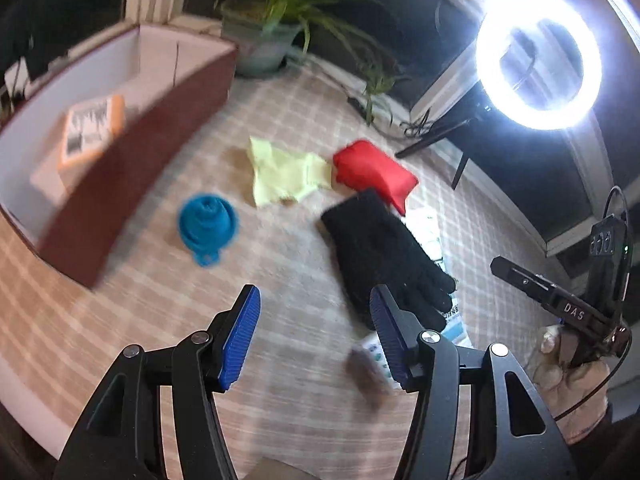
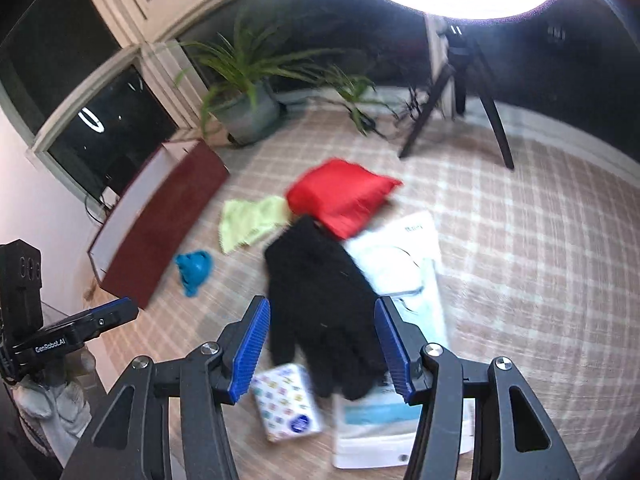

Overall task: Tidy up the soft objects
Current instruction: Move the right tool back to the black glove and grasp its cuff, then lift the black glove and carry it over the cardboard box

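A black glove (image 1: 380, 252) (image 2: 320, 304) lies on the checked cloth. A red soft pouch (image 1: 372, 172) (image 2: 340, 196), a yellow cloth (image 1: 284, 172) (image 2: 252, 220) and a rolled blue sock (image 1: 206, 224) (image 2: 194, 266) lie beyond it. My left gripper (image 1: 316, 336) is open and empty, hovering just left of the glove's fingers. My right gripper (image 2: 322, 350) is open and empty, its jaws standing either side of the glove's fingers above it. The right gripper also shows at the right edge of the left wrist view (image 1: 560, 304).
A dark red open box (image 1: 132, 160) (image 2: 160, 224) stands at the left with an orange packet (image 1: 92, 128) inside. White plastic packets (image 2: 400, 280) lie under the glove, a small printed tissue pack (image 2: 286, 408) beside them. Potted plant (image 2: 248, 108) and ring light (image 1: 538, 56) stand behind.
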Action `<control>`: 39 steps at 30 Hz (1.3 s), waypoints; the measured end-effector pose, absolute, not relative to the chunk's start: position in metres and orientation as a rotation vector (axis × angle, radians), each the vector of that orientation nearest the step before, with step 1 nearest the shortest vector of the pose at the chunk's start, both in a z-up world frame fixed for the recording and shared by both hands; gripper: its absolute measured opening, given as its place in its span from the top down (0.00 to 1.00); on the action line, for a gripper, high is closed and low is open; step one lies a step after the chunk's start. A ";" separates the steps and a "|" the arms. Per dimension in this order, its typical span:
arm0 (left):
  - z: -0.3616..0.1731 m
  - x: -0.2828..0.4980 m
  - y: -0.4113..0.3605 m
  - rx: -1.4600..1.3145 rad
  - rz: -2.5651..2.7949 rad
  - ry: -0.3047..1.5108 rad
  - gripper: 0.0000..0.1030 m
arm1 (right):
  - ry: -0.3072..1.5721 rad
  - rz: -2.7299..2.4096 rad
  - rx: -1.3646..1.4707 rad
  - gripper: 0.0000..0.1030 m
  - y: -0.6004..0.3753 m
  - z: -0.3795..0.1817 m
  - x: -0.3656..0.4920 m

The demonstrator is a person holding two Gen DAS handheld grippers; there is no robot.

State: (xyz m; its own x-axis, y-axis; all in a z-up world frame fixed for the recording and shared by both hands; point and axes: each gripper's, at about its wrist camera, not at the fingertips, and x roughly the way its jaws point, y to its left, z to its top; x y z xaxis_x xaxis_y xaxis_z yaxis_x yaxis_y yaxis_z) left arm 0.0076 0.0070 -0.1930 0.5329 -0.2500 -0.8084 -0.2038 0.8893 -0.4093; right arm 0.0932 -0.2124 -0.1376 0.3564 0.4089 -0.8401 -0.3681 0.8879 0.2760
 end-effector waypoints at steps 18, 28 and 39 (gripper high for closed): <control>-0.267 0.065 -0.049 -0.581 -0.083 1.196 0.51 | 1.323 0.571 0.030 0.52 -0.211 -0.210 0.159; -0.282 0.080 -0.058 -0.529 -0.090 1.229 0.52 | 1.372 0.592 0.032 0.55 -0.206 -0.231 0.176; -0.288 0.091 -0.067 -0.516 -0.114 1.219 0.72 | 1.413 0.661 0.015 0.69 -0.189 -0.238 0.169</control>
State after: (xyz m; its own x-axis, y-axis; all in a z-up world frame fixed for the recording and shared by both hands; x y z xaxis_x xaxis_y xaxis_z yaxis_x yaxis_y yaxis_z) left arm 0.0910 -0.0672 -0.2876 0.3548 -0.3543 -0.8652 -0.1874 0.8797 -0.4371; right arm 0.1687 -0.1887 -0.2376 0.0112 0.4321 -0.9018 -0.4153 0.8224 0.3889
